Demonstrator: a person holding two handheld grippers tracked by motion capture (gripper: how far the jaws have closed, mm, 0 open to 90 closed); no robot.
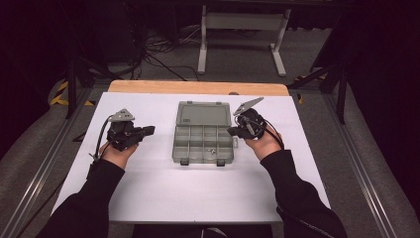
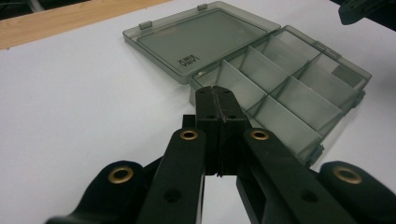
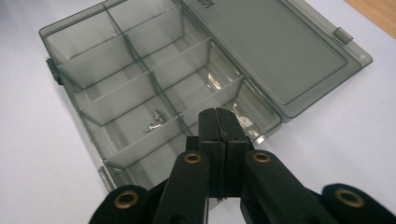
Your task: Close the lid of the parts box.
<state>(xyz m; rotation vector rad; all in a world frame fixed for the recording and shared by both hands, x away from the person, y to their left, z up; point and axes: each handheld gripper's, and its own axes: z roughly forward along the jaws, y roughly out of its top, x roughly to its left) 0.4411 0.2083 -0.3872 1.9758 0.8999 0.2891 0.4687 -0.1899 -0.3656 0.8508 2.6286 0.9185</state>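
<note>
One open organiser box, two small screws inside.

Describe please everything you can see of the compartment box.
The box is smoky grey, see-through plastic and lies open and flat on the white table, midway between the two grippers. Its lid is folded back flat, away from the person. Dividers split the tray into compartments; one holds a few small screws. Two latches sit on the near edge. Nothing grips it.
</note>
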